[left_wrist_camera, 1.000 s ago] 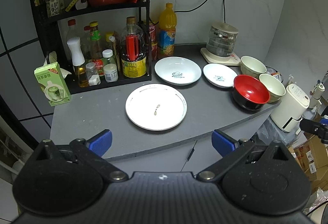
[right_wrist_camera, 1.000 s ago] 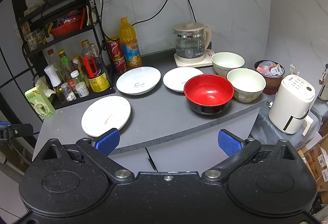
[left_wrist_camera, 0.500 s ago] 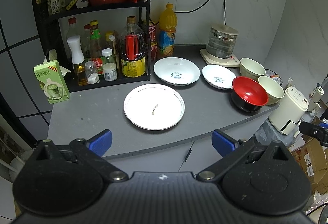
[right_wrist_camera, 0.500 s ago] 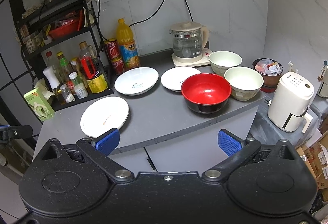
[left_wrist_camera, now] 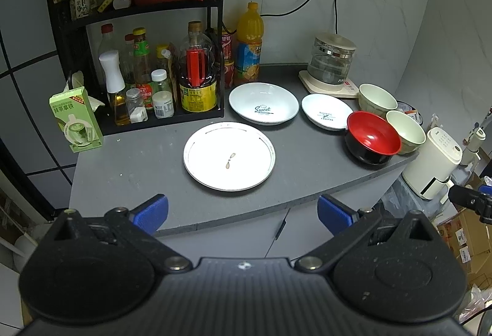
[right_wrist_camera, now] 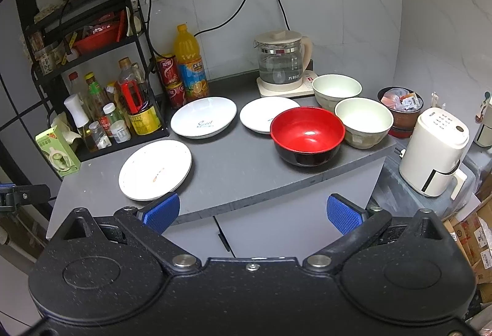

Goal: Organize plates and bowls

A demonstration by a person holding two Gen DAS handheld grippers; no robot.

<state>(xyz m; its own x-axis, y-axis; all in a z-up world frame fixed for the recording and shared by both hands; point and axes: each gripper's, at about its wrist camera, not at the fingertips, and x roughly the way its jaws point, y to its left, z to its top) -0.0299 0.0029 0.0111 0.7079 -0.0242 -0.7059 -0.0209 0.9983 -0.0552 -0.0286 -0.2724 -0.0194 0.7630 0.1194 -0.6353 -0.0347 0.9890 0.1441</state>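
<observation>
The left gripper [left_wrist_camera: 241, 213] is seen spread wide with nothing between its blue pads [left_wrist_camera: 152, 211], held off the front edge of a grey counter [left_wrist_camera: 138, 160]. The right gripper [right_wrist_camera: 252, 211] is likewise spread wide and empty, held off the same front edge, further to the right. Nearest the left gripper, a flat white plate [left_wrist_camera: 229, 156] with a small brown mark at its centre is laid on the counter. Behind it and slightly to the right, a deeper white plate [left_wrist_camera: 263, 102] printed with the word "Sweet" is set, and just to the right of that a smaller white plate [left_wrist_camera: 326, 111] is placed. At the right end of the counter, 3 bowls are grouped: a red bowl [right_wrist_camera: 307, 136] with a black outside is nearest the front edge, a cream bowl [right_wrist_camera: 363, 122] is touching or almost touching its right side, and a second cream bowl [right_wrist_camera: 336, 90] is set behind them. A glass kettle [right_wrist_camera: 281, 61] on a pale base is placed at the back, near the second cream bowl. A black rack [left_wrist_camera: 138, 37] crowded with bottles and jars is stood at the back left, with an orange juice bottle [left_wrist_camera: 249, 44] just beside it and a green carton [left_wrist_camera: 75, 120] at the counter's left end. A white appliance [right_wrist_camera: 436, 151] is seen below and to the right of the counter.
</observation>
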